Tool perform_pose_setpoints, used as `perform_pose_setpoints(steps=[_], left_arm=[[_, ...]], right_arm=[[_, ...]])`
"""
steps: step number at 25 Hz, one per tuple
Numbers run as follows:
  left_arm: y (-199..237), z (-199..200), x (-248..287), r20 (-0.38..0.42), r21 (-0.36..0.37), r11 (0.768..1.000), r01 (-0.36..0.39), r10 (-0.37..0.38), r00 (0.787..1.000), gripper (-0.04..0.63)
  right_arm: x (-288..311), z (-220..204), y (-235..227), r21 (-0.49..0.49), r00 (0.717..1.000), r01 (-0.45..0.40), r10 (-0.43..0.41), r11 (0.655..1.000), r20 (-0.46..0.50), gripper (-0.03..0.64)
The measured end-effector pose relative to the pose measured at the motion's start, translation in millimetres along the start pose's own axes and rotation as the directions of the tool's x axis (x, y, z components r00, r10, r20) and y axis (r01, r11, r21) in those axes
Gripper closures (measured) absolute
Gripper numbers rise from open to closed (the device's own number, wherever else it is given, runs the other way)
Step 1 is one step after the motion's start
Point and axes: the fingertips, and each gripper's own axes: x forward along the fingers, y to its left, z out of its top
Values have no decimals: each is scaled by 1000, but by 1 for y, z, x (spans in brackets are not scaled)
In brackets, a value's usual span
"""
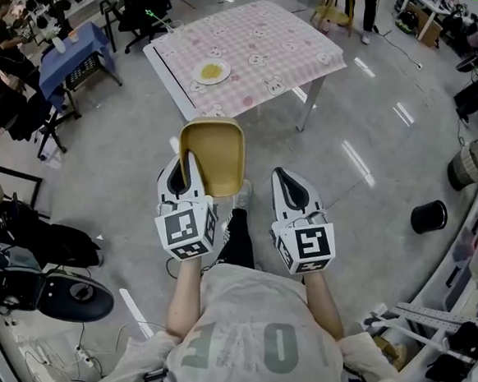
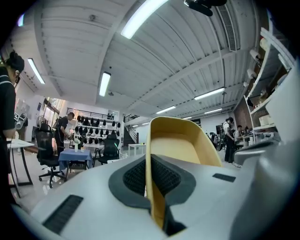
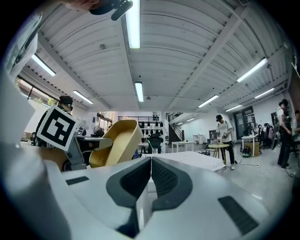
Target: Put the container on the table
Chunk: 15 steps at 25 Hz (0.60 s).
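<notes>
Clamping the near wall of the mustard-yellow plastic tub-shaped container (image 1: 216, 151), the left gripper (image 1: 184, 173) holds it in the air over the floor, open side up. In the left gripper view the thin yellow wall stands pinched between the dark ribbed fingers (image 2: 133, 176). Just beside it, the right gripper (image 1: 286, 181) is level with it and carries nothing; its fingers (image 3: 168, 180) are pressed together along a closed seam.

Glossy grey concrete floor (image 1: 365, 155) lies open below and on both sides of the grippers. A black cylindrical bin (image 1: 429, 216) stands well off to the right.

Ahead stands the white-legged table with a pink checked cloth (image 1: 276, 32), its near corner just beyond the container's far rim. A small white plate of yellow food (image 1: 211, 72) sits near the table's near-left edge, and the rest of the cloth is bare. Farther left are a blue-draped side table (image 1: 73, 53) and black office chairs (image 1: 146, 6).
</notes>
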Motion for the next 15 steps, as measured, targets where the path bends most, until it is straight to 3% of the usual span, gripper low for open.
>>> perform_pose_setpoints(steps=[4, 10, 15], left_arm=[[-1, 8, 44, 29, -9, 1000, 7, -7, 1000, 568], [12, 13, 124, 33, -14, 1000, 8, -7, 999, 568], [32, 6, 210, -4, -41, 999, 23, -23, 1000, 568]], right_arm=[[27, 5, -23, 2, 1000, 23, -23, 1000, 7, 588], [98, 11, -47, -73, 999, 33, -34, 997, -13, 588], [178, 15, -74, -17, 999, 30, -31, 999, -22, 588]])
